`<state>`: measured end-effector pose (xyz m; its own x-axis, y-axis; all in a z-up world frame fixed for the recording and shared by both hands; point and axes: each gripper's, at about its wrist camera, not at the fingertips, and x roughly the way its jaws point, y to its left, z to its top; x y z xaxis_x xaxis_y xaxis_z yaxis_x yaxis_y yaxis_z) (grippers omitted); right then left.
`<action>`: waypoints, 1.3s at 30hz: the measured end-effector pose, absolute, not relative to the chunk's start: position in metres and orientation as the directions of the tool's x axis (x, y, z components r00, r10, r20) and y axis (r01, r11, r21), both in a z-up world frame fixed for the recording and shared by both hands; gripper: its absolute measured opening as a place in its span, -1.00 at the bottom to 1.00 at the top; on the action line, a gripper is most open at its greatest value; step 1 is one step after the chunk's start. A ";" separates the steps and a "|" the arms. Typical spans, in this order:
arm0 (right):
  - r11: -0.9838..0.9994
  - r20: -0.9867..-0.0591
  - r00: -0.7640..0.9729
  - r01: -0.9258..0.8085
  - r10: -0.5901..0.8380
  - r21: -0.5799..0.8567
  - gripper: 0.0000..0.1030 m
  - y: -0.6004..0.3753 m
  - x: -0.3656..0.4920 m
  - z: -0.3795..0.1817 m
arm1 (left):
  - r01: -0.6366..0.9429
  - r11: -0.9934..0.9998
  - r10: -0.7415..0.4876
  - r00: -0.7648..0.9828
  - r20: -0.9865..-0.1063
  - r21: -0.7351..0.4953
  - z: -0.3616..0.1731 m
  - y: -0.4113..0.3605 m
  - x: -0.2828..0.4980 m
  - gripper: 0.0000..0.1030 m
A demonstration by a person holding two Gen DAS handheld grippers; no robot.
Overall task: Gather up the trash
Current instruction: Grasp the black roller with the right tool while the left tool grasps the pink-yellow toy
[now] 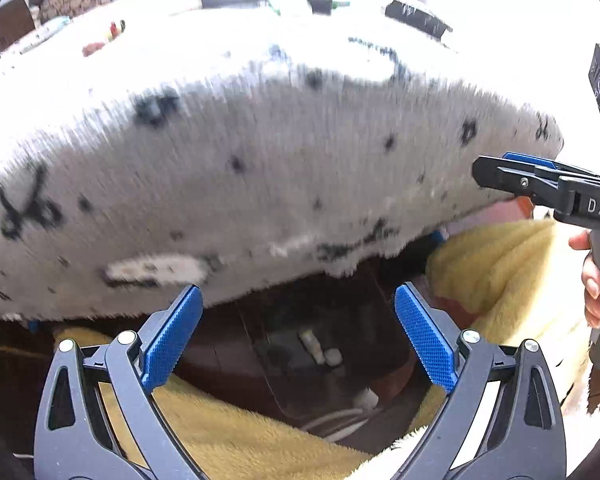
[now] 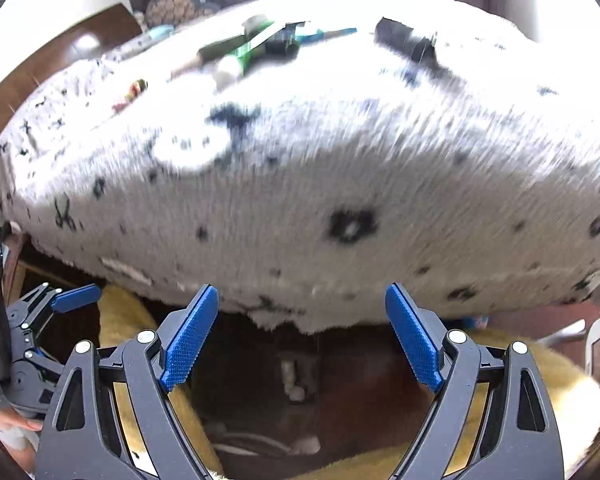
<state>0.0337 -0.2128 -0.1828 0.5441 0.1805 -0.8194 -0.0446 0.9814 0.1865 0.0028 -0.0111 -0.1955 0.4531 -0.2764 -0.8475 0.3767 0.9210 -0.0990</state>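
Trash lies scattered along the far edge of the shaggy white rug with black flecks (image 2: 320,168), and I am looking at it over both grippers from the near side. My left gripper (image 1: 298,336) and right gripper (image 2: 302,336) hang with their blue ribbed pads spread wide and nothing between them; in the left view the right gripper shows again at the right edge, a hand on its grey handle.

The pieces are blurred, so I name them loosely: a long green-and-white wrapper-like strip (image 2: 252,46) lies far centre, a flat black packet (image 2: 408,40) sits to its right, and a small red-and-yellow scrap (image 2: 134,90) is well apart on the far left.

I judge all of it light and thin, the wrappers likely crinkly and slick, apt to slide or fold instead of lifting clean. The soft pile should let a pad sink beside an edge, so I would take the green strip across its narrow width near the middle, and the black packet by its nearer corner. The small scrap I expect to be fiddly and would pinch it whole.

Near me, under the rug's edge, a fuzzy yellow blanket (image 1: 236,440) frames a dark gap.
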 end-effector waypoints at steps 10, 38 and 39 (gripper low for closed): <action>0.986 -0.738 0.659 -0.039 0.145 0.159 0.73 -0.228 0.047 -0.130 | 0.319 0.946 -0.248 0.593 -0.766 -0.060 -0.139 0.005 0.028 0.79; 0.991 -0.727 0.676 -0.048 0.123 0.123 0.76 -0.210 0.142 -0.122 | 0.159 0.987 -0.114 0.672 -0.732 -0.008 -0.132 0.068 0.141 0.79; 0.992 -0.729 0.674 -0.047 0.119 0.119 0.76 -0.209 0.147 -0.124 | 0.155 0.988 -0.109 0.673 -0.731 -0.004 -0.132 0.070 0.147 0.79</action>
<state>0.1467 -0.2088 -0.1242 0.6744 0.1195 -0.7287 -0.0466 0.9917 0.1195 0.1470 0.0698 -0.1319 0.6732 -0.1089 -0.7314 0.1551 0.9879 -0.0044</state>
